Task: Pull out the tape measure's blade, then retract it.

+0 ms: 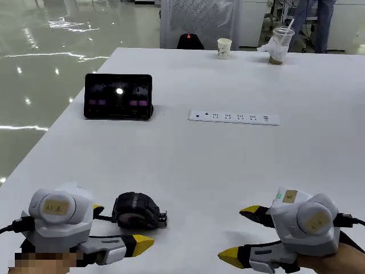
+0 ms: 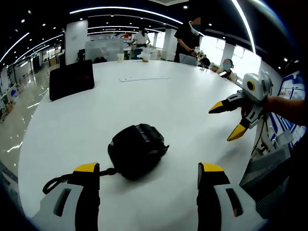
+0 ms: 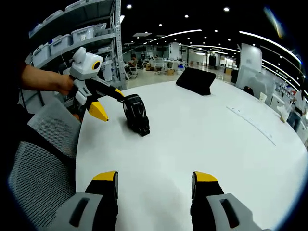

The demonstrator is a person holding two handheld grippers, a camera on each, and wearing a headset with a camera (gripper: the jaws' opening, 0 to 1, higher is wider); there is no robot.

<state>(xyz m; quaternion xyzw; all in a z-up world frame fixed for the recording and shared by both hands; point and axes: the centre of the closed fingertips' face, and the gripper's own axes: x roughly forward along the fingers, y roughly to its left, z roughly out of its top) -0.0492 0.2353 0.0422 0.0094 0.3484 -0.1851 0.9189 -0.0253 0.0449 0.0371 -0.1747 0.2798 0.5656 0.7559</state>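
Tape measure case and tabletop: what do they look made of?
The tape measure: black case with a matte finish, only dull highlights and ribbed bands across it. Probably rubber-clad plastic, but the look leaves that open. The tabletop: white, smooth and low-sheen, with soft reflections of the lights. It looks like laminate or painted board; the core is hidden.

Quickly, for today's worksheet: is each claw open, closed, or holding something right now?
Left claw: open, tape measure just ahead, not gripped.
Right claw: open, holding nothing.

An open-plan office: long white table (image 1: 188, 165), glossy floor (image 1: 51, 63), storage shelves (image 3: 77, 33), strip ceiling lights (image 2: 125, 8).
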